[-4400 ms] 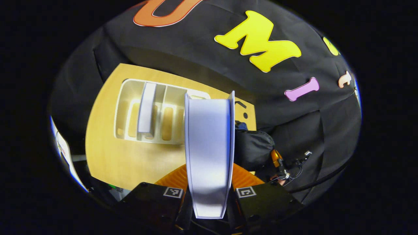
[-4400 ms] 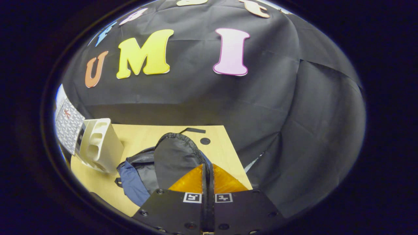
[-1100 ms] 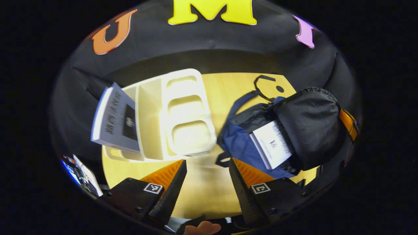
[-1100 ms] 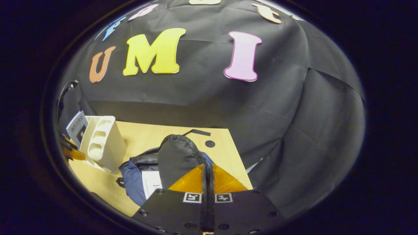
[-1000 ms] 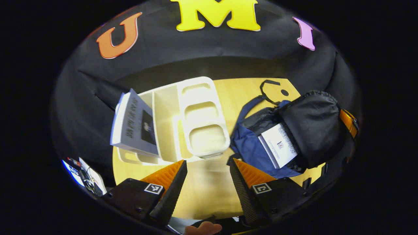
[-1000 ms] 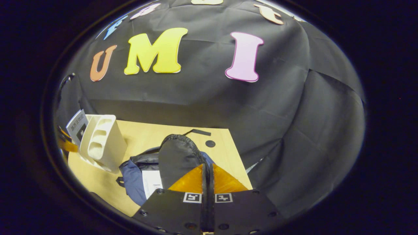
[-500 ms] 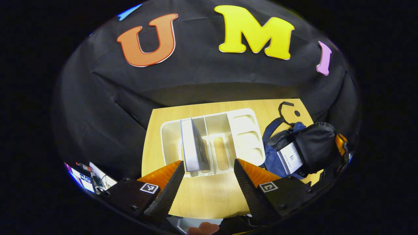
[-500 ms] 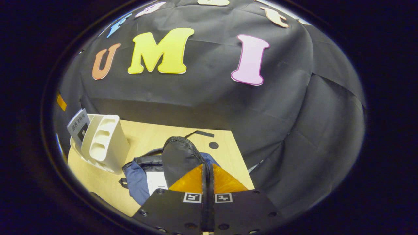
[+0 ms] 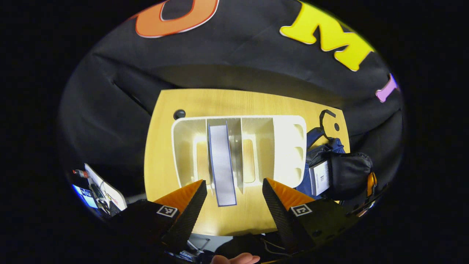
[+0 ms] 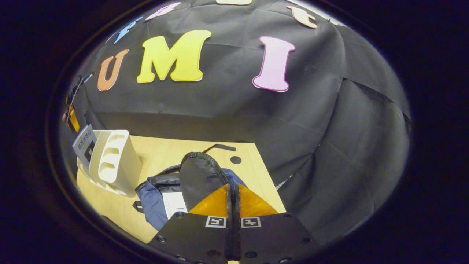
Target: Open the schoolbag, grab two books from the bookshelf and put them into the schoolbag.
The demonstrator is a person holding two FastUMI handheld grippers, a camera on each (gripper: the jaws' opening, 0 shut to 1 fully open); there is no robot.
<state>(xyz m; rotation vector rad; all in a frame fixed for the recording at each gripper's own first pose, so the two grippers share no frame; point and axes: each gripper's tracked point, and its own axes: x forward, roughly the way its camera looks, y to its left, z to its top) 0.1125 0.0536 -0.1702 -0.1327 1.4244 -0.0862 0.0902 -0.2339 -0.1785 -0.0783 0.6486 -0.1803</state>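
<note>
In the left gripper view the white bookshelf (image 9: 285,146) stands on the wooden table, and one grey book (image 9: 221,165) sits upright in a middle slot. My left gripper (image 9: 233,187) is open just in front of that book, one finger on each side of its near end, not touching it. To the right lies the blue and black schoolbag (image 9: 346,174), open, with a white book (image 9: 318,178) inside. My right gripper (image 10: 232,198) is shut on the schoolbag's black flap (image 10: 199,174) and holds it up. Below it are the blue schoolbag (image 10: 150,203), the white book (image 10: 172,203) and the bookshelf (image 10: 113,161).
The wooden table (image 9: 183,102) ends close behind the bookshelf at the black cloth wall. A black strap loop (image 9: 324,115) lies past the bag. Screens and cables (image 9: 97,185) sit off the table's left edge. A fingertip (image 9: 236,259) shows at the bottom.
My left gripper has let go of the first book, which now lies in the bag, and has swung left to face the bookshelf's remaining book. The right gripper has held still on the flap.
</note>
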